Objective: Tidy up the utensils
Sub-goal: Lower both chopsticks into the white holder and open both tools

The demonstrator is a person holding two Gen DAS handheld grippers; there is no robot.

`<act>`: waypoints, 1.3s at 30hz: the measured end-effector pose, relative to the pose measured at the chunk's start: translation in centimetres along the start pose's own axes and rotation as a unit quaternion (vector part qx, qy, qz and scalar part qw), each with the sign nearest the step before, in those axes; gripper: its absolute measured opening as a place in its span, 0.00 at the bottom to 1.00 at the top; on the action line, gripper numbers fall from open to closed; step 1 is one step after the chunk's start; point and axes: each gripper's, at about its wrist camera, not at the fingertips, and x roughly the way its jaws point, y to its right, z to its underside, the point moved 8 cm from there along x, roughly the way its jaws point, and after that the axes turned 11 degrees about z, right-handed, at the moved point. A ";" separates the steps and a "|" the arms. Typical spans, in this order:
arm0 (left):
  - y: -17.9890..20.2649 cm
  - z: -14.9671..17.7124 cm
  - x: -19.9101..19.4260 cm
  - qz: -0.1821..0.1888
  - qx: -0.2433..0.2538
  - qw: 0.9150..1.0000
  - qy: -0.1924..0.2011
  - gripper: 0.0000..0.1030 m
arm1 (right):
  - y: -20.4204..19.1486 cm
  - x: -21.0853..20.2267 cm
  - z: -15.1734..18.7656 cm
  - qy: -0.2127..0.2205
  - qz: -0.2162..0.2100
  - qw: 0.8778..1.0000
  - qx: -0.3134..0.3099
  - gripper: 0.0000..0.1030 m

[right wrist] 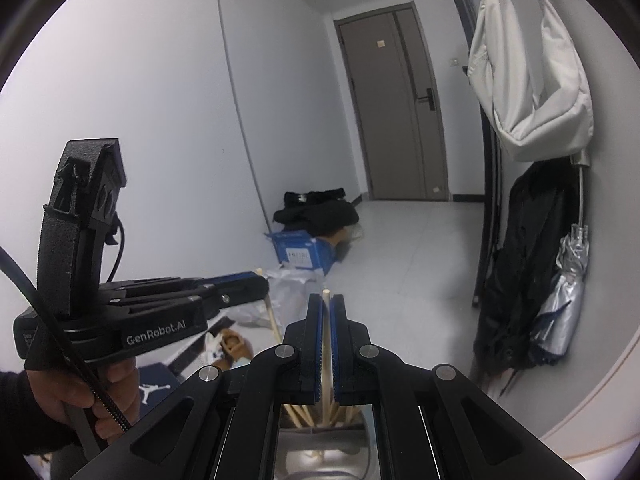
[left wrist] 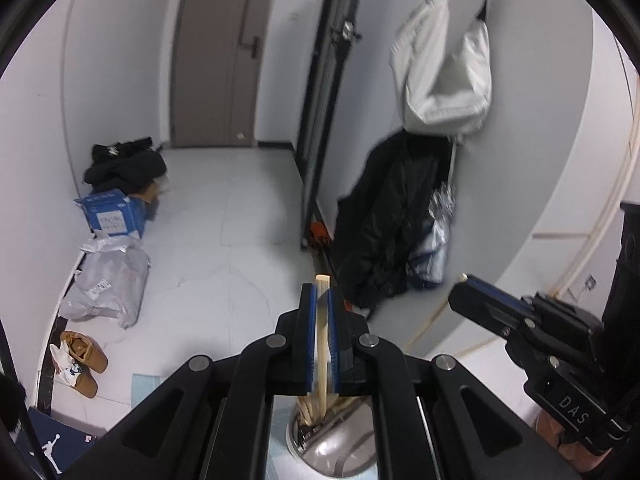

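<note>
My left gripper (left wrist: 321, 292) is shut on a pale wooden chopstick (left wrist: 322, 336), which runs up between the blue pads and pokes out past the tips. Its lower end reaches a shiny steel container (left wrist: 344, 452) holding several more chopsticks. My right gripper (right wrist: 327, 300) is shut on another wooden chopstick (right wrist: 327, 344) above the same steel container (right wrist: 320, 456). In the left wrist view the right gripper (left wrist: 460, 292) sits to the right, a pale chopstick tip showing at its end. In the right wrist view the left gripper (right wrist: 260, 284) is at the left with its chopstick (right wrist: 273, 320) slanting down.
A person's hand (right wrist: 60, 392) holds the left gripper's handle. On the tiled floor lie a blue box (left wrist: 114, 214), black clothes (left wrist: 124, 166), a grey plastic bag (left wrist: 108, 284) and brown shoes (left wrist: 82, 356). A white bag (left wrist: 444, 76) and black coat (left wrist: 384, 220) hang on the right wall.
</note>
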 end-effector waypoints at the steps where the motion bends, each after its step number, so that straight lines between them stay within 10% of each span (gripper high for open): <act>1: 0.0 0.2 0.2 -0.001 0.004 1.000 -0.006 0.02 | 0.0 0.1 0.2 -0.003 0.001 1.000 -0.001 0.03; 39: -1.7 4.5 1.9 0.009 -0.035 0.997 -0.065 0.02 | -0.6 3.8 7.6 -0.098 -0.015 0.995 0.012 0.04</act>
